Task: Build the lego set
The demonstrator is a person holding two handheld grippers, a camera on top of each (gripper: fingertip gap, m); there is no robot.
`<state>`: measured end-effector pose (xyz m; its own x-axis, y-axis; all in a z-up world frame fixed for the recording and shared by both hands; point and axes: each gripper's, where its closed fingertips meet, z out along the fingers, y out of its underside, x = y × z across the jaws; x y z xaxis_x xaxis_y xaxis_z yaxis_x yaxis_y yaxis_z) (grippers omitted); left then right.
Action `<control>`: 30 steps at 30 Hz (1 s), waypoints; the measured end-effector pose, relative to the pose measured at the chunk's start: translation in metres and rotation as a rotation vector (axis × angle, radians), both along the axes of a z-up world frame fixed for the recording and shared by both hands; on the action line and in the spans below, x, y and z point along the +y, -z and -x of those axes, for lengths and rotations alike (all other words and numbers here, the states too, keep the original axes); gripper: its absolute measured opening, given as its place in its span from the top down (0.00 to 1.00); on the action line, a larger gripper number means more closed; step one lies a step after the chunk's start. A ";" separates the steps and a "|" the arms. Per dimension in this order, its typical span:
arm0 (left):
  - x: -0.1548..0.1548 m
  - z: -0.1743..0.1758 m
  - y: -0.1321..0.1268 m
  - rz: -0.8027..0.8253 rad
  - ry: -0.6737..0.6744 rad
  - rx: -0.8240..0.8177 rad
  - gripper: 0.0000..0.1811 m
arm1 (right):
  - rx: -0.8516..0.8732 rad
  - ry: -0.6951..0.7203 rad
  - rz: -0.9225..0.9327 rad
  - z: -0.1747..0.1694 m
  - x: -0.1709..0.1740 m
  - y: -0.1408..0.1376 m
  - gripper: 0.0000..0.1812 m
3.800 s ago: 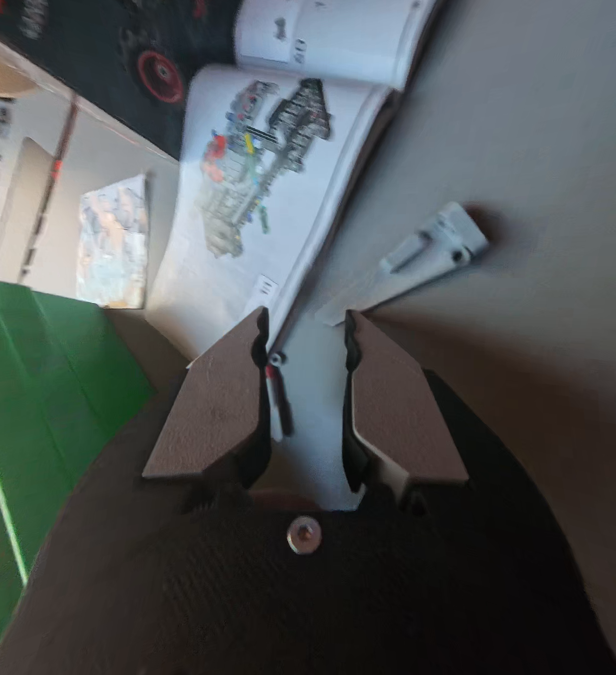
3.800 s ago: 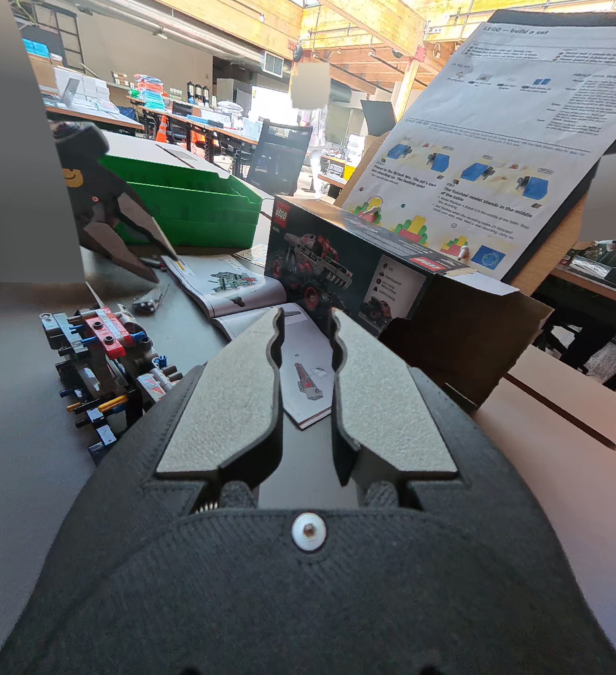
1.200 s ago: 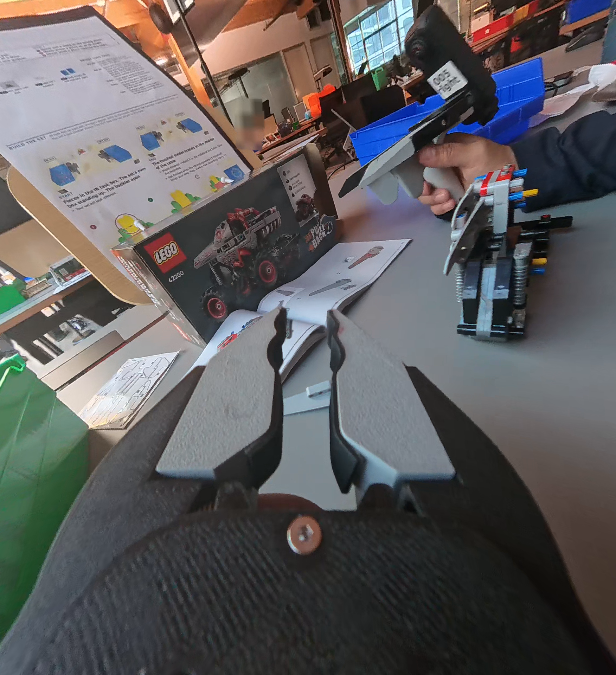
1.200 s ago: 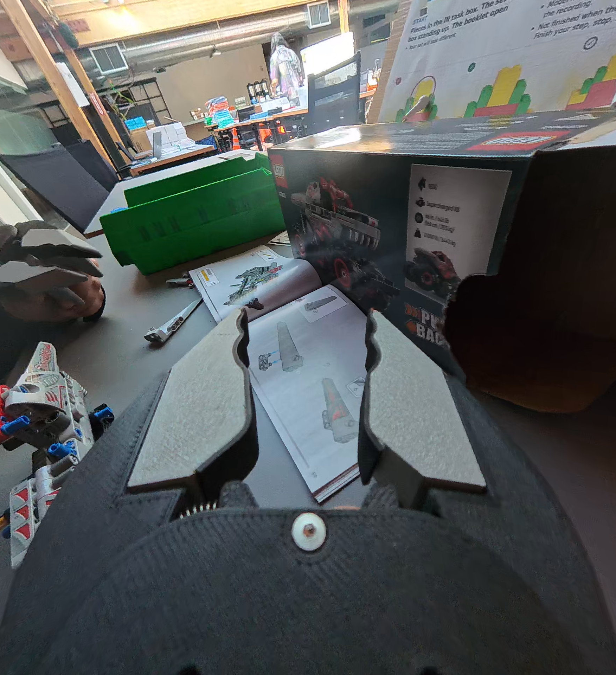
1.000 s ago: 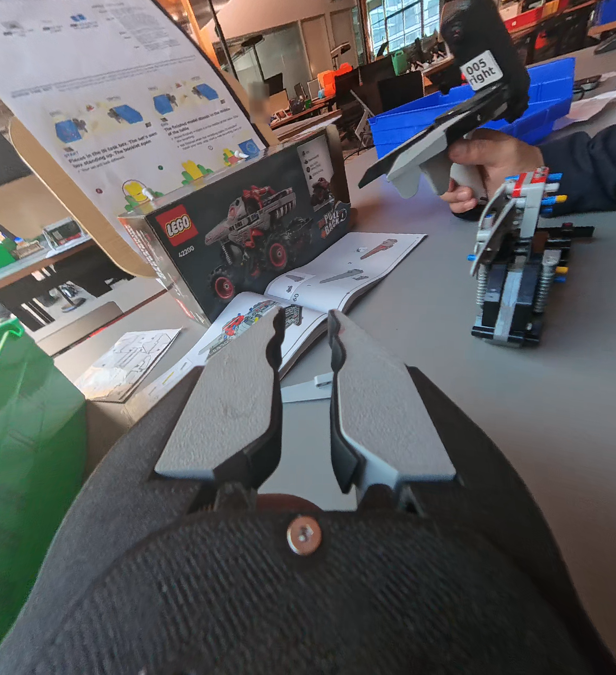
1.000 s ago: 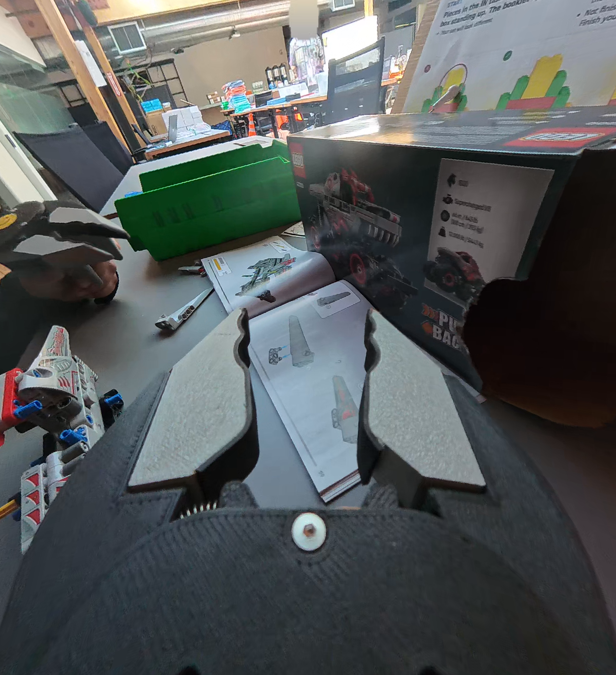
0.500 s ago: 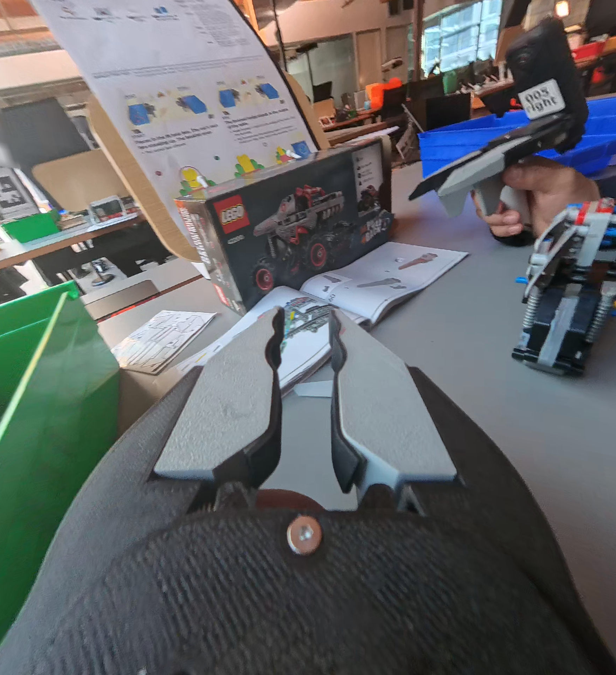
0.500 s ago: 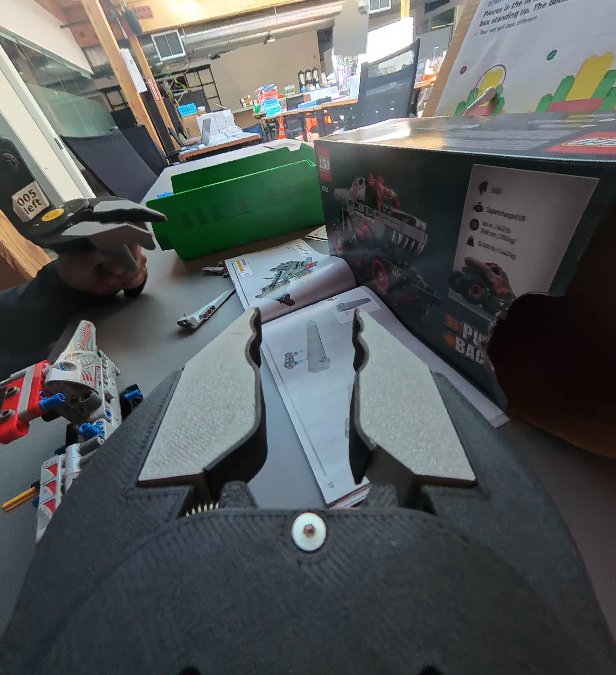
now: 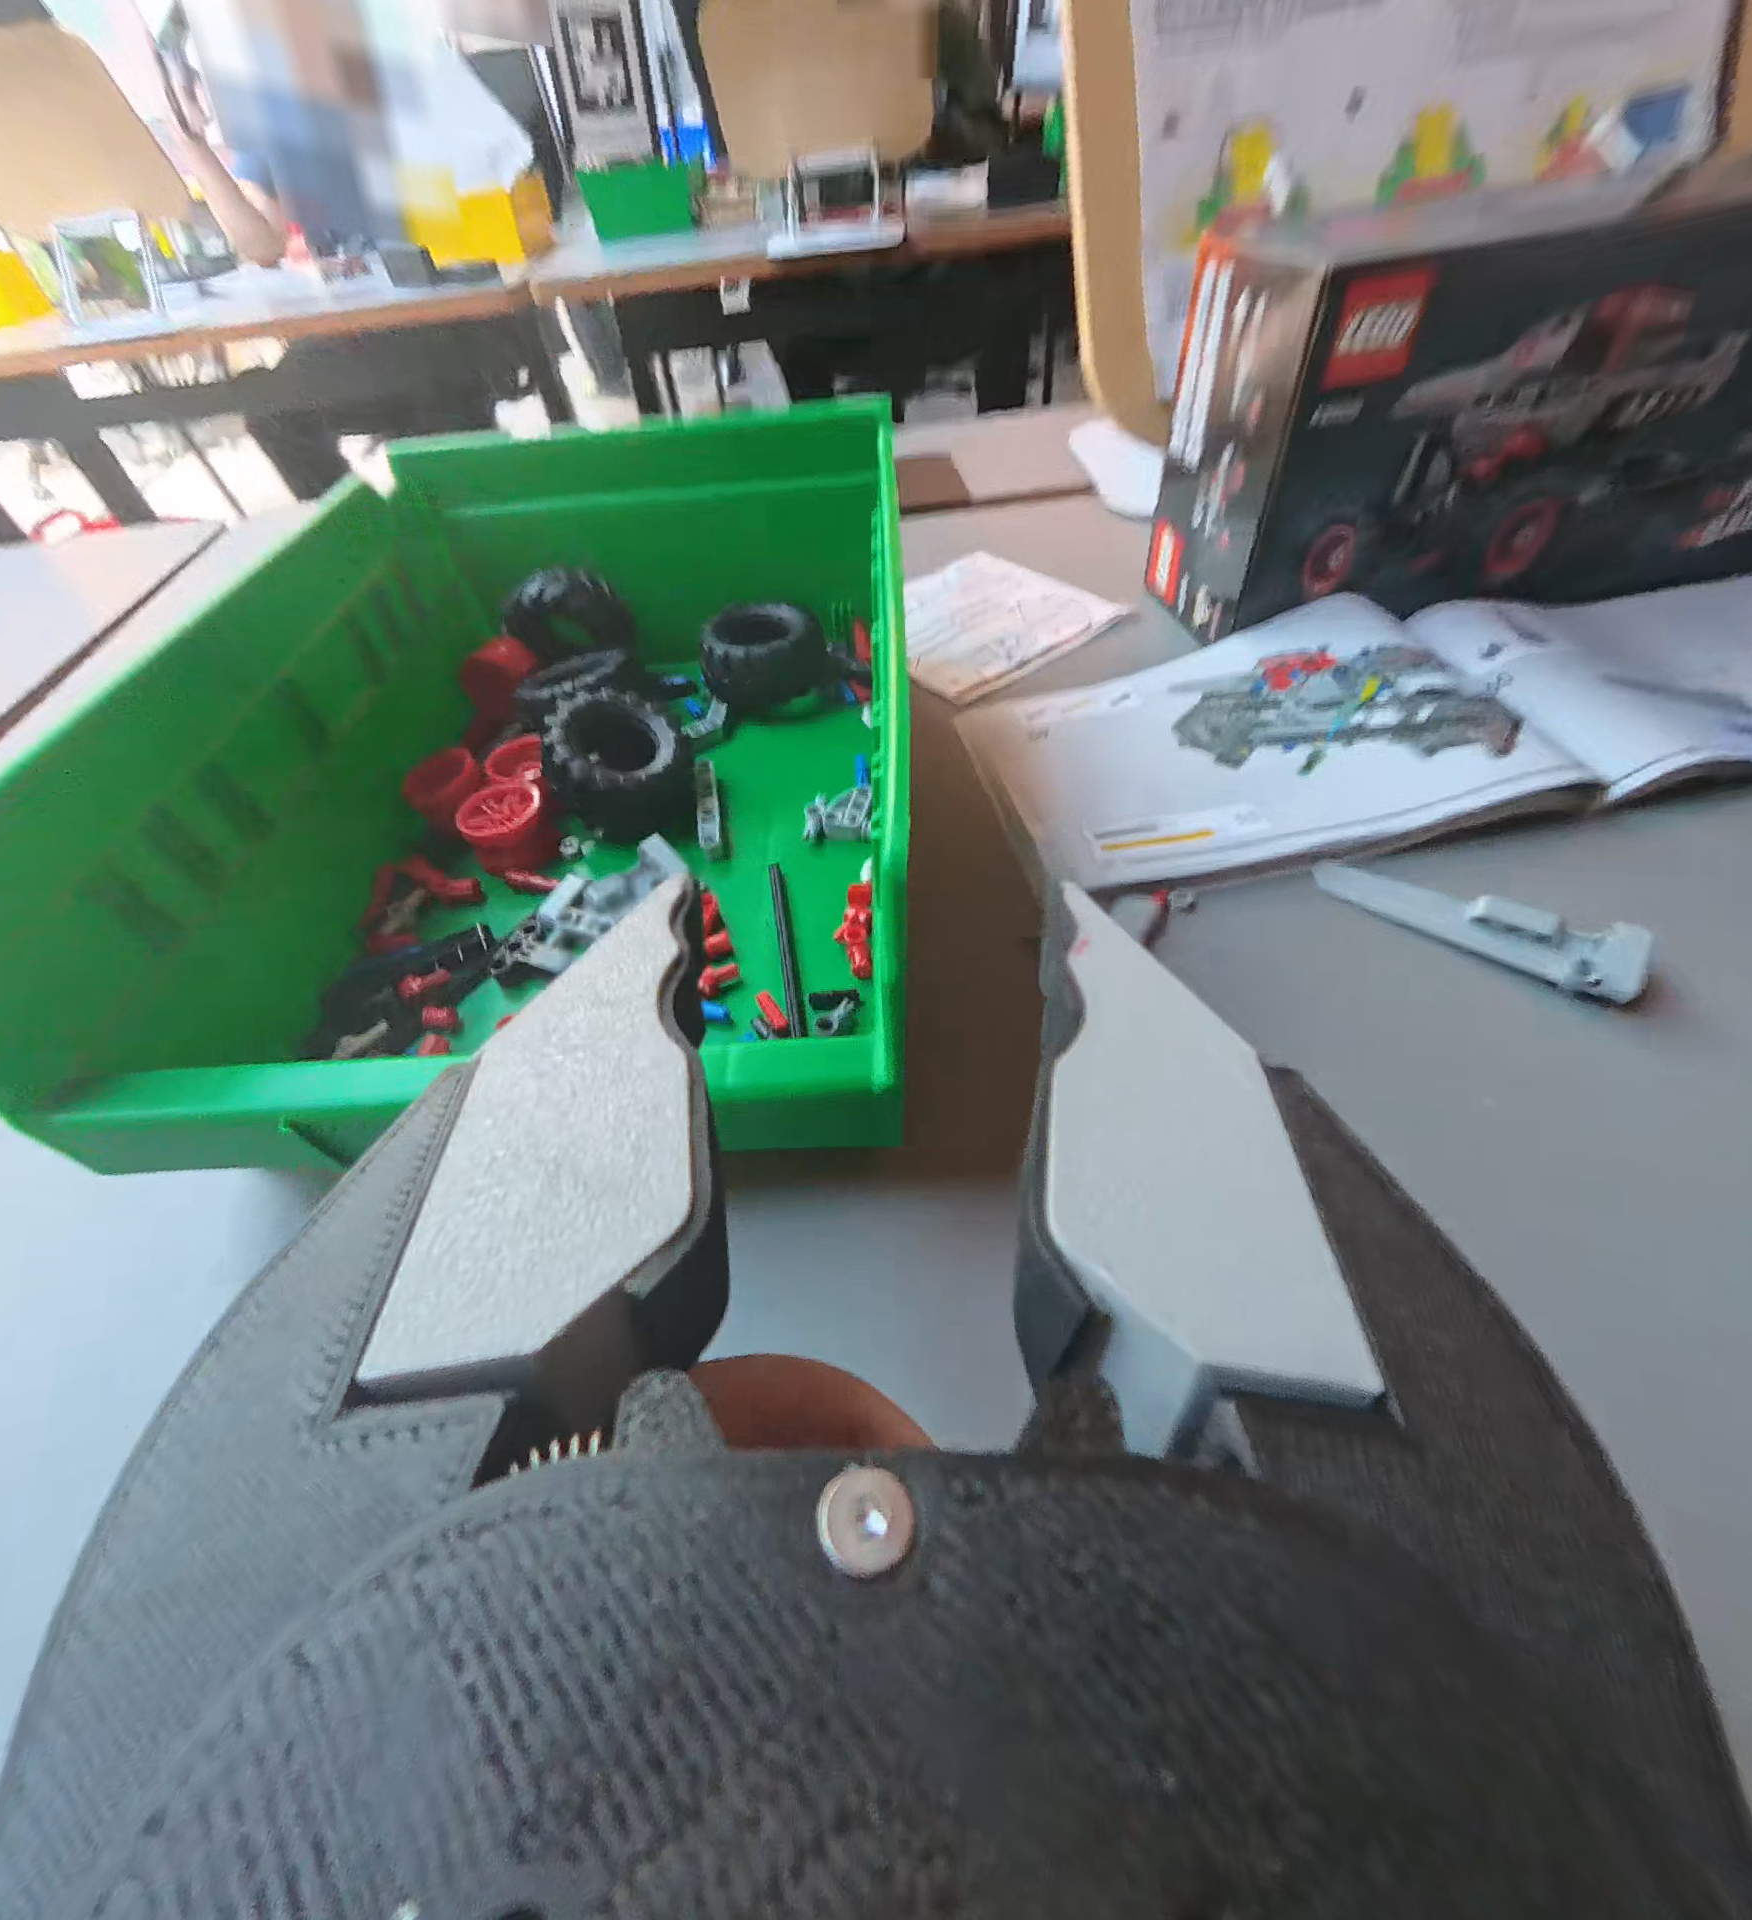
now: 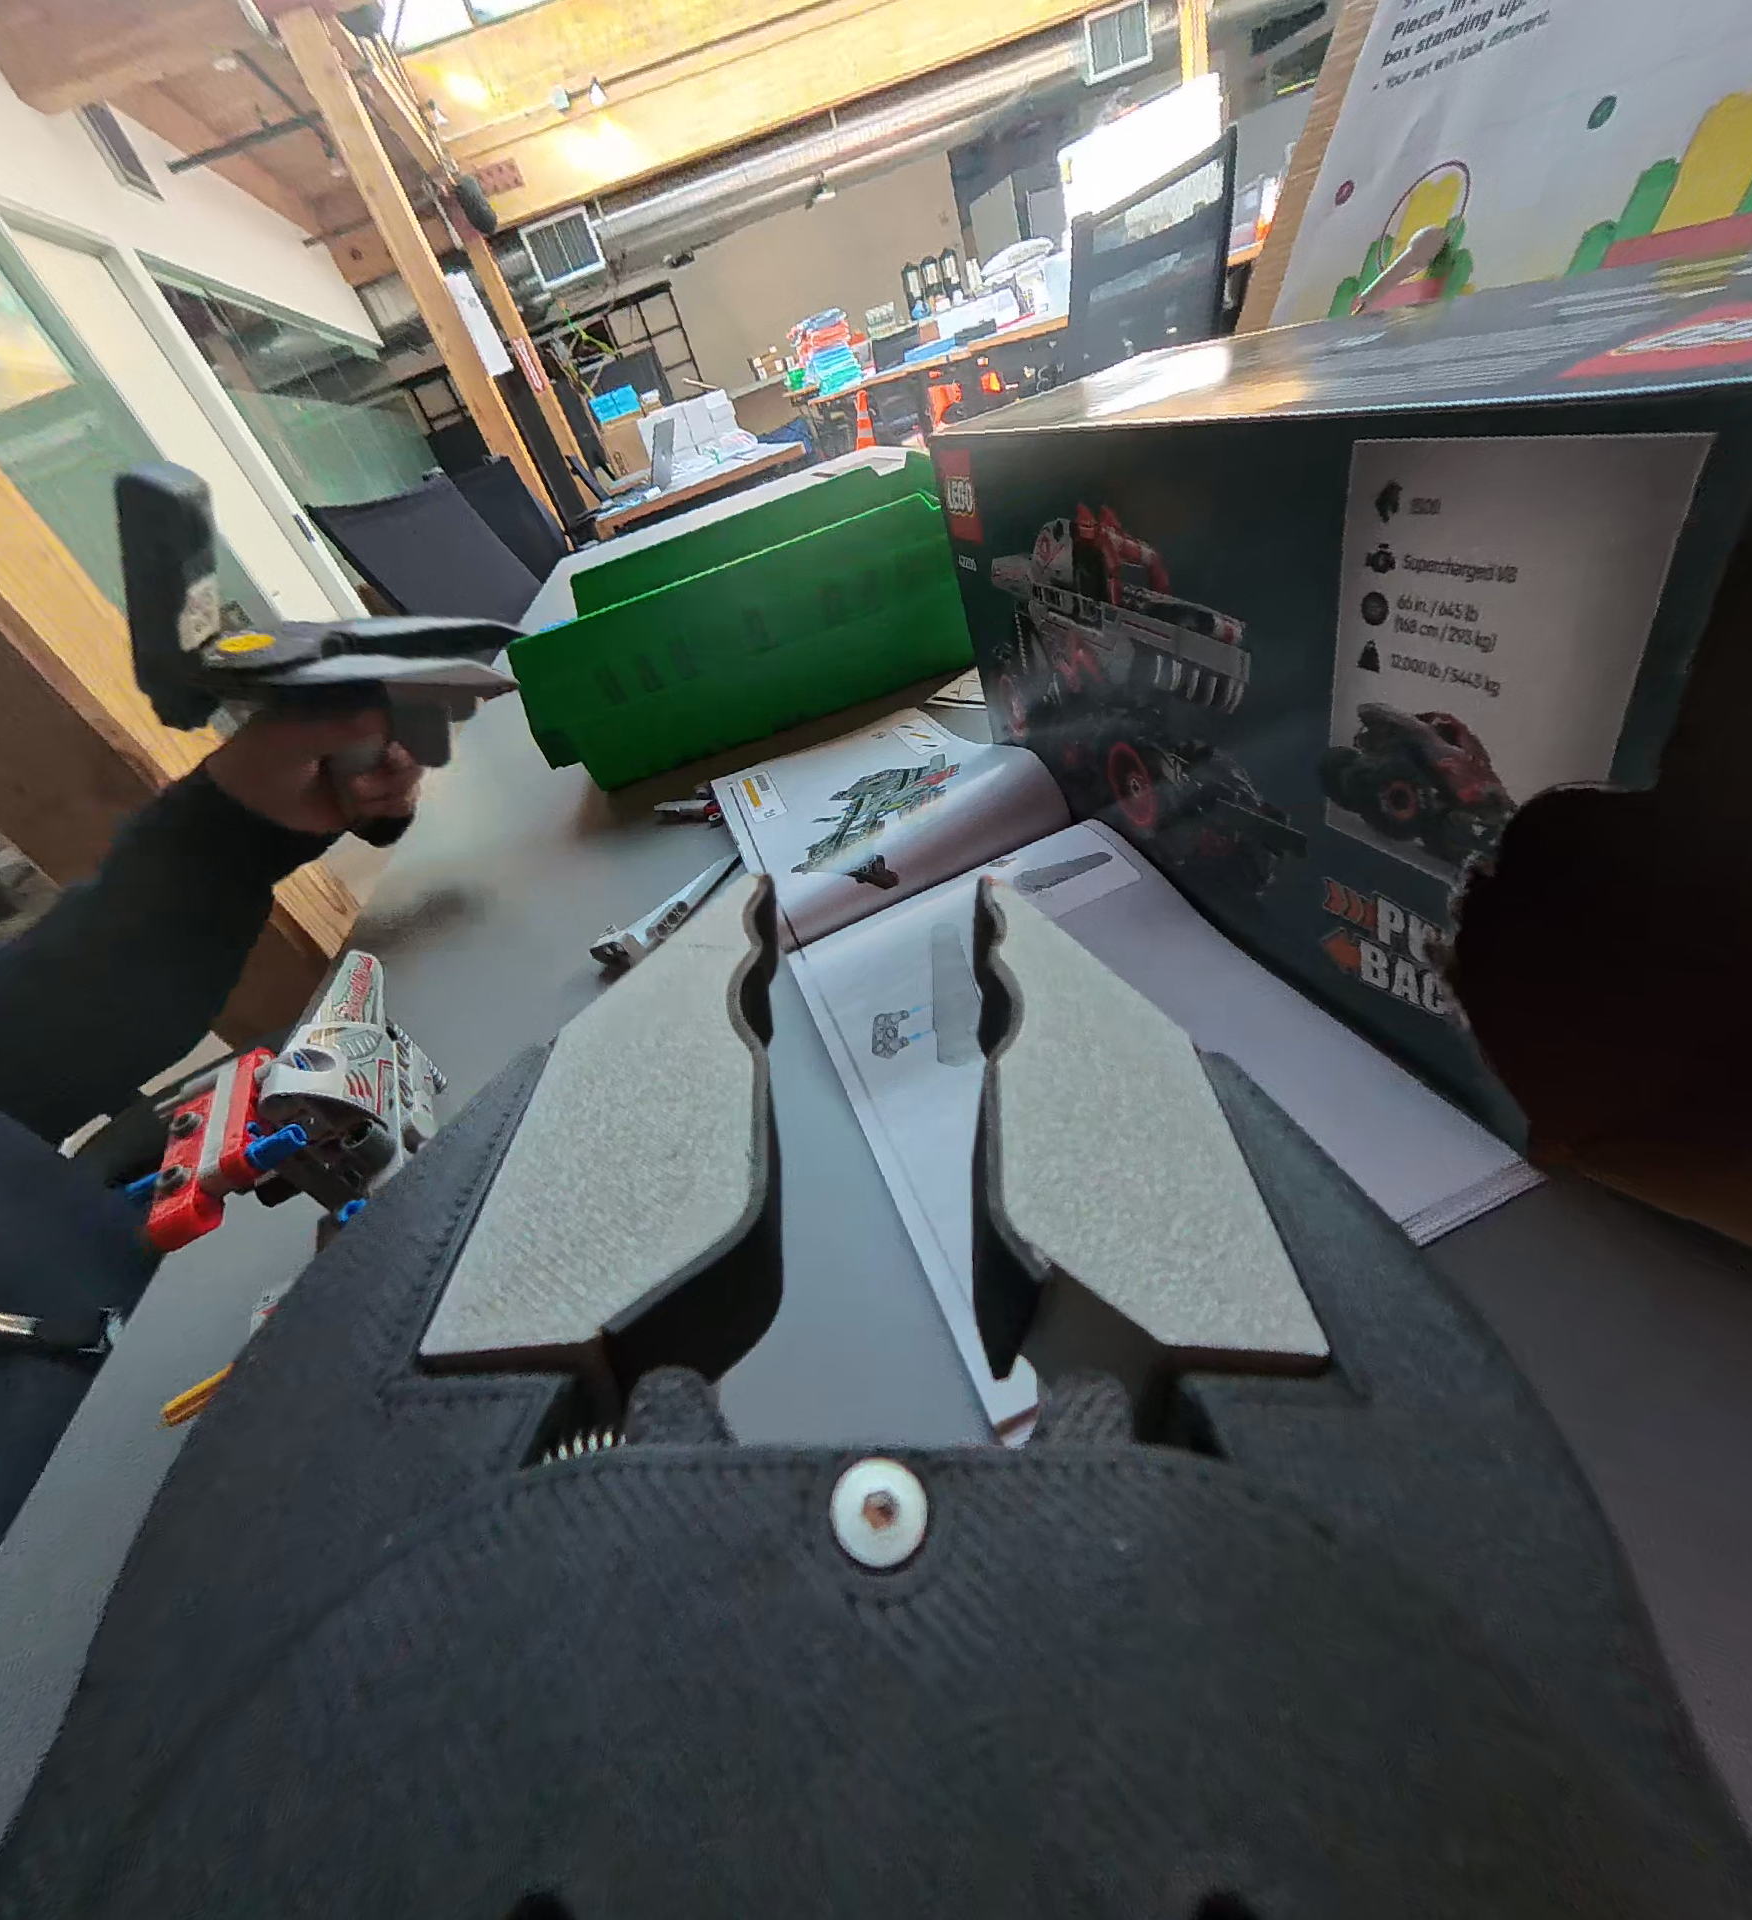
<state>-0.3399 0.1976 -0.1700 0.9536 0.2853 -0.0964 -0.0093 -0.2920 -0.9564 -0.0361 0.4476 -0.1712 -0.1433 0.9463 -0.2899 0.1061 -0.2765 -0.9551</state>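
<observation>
My left gripper (image 9: 872, 904) is open wide and empty. It hovers just in front of the green bin (image 9: 887, 727), which holds black tyres (image 9: 607, 748), red wheel hubs (image 9: 503, 810) and several small loose parts. My right gripper (image 10: 877, 904) is open and empty, low over the open instruction booklet (image 10: 882, 821). The partly built model (image 10: 311, 1112), grey, red and blue, stands on the table left of my right gripper. In the right wrist view a hand holds the left gripper (image 10: 513, 657) in the air beside the green bin (image 10: 747, 644).
The black set box (image 9: 1526, 416) stands behind the booklet (image 9: 1371, 748) and close to my right gripper's right side (image 10: 1319, 675). A long grey piece (image 9: 1495, 925) lies on the grey table (image 9: 1474, 1195) near the booklet. A sticker sheet (image 9: 997, 623) lies behind the bin. Tip to tip, the grippers are about 40 cm apart.
My left gripper has swung left, from facing the box and model to facing the green bin, and its jaws have opened wide. My right gripper's jaws have narrowed a little.
</observation>
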 end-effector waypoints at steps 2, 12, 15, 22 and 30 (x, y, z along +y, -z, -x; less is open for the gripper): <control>0.009 0.007 0.024 0.108 -0.024 -0.001 0.70 | 0.011 0.005 0.016 -0.002 0.001 -0.001 0.81; 0.013 0.004 0.044 0.177 -0.111 0.015 0.99 | -0.001 0.003 0.019 -0.001 0.001 0.000 0.82; 0.015 -0.020 0.043 0.151 -0.076 -0.040 0.99 | -0.007 -0.005 0.022 0.000 0.000 0.001 0.82; -0.003 -0.038 0.002 0.011 0.077 -0.089 0.77 | 0.007 0.006 0.032 -0.002 0.003 0.000 0.81; -0.021 0.051 -0.078 -0.160 -0.055 0.056 0.67 | 0.024 -0.050 -0.008 -0.002 -0.009 -0.003 0.76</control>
